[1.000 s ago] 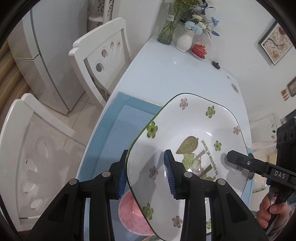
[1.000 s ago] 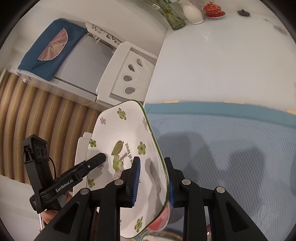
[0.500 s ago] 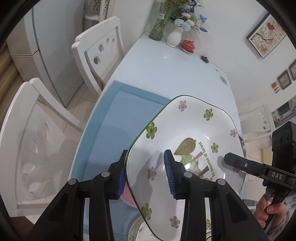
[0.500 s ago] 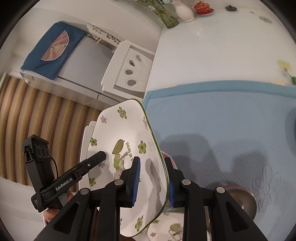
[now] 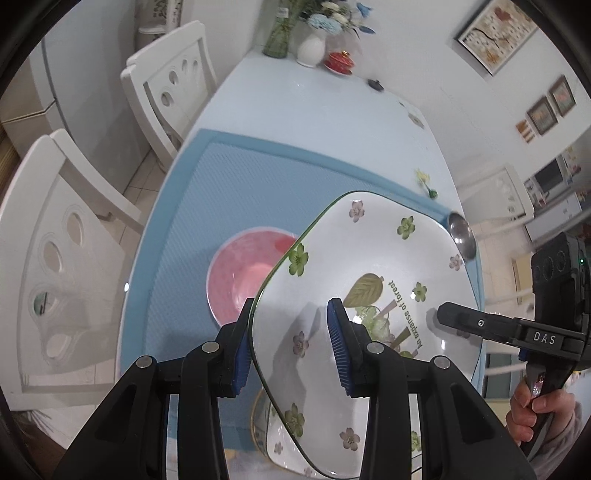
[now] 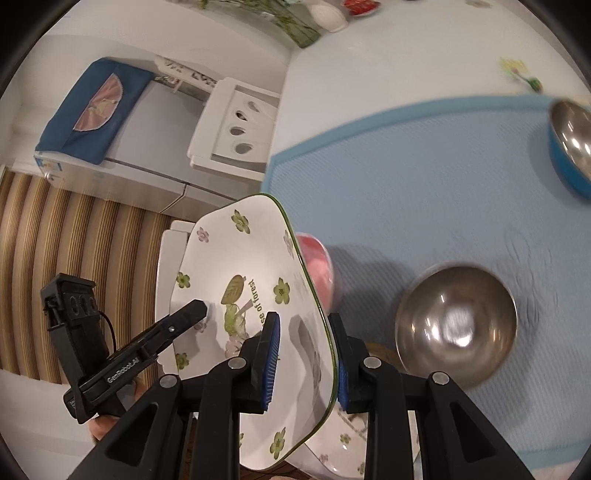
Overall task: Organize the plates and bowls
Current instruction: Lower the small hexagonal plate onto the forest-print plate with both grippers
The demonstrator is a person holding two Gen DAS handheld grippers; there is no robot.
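Observation:
Both grippers hold one white square plate with green flowers (image 5: 369,288), lifted and tilted above the blue mat (image 5: 229,192). My left gripper (image 5: 291,347) is shut on its left rim. My right gripper (image 6: 306,362) is shut on its right rim; the plate also shows in the right wrist view (image 6: 236,288). Under the plate lie a pink bowl (image 5: 240,273) and a second flowered plate (image 5: 280,443). A steel bowl (image 6: 458,321) sits on the mat right of the held plate, and a blue-sided steel bowl (image 6: 572,144) sits at the mat's far right.
White chairs (image 5: 66,266) stand along the table's left side. A vase with flowers (image 5: 284,33), a white vase (image 5: 312,50) and a red lidded cup (image 5: 340,61) stand at the table's far end. A fridge (image 6: 122,122) stands beyond the chairs.
Both grippers have pulled back toward the near end of the table with the plate. The pink bowl, the second flowered plate and the steel bowls have come into view below.

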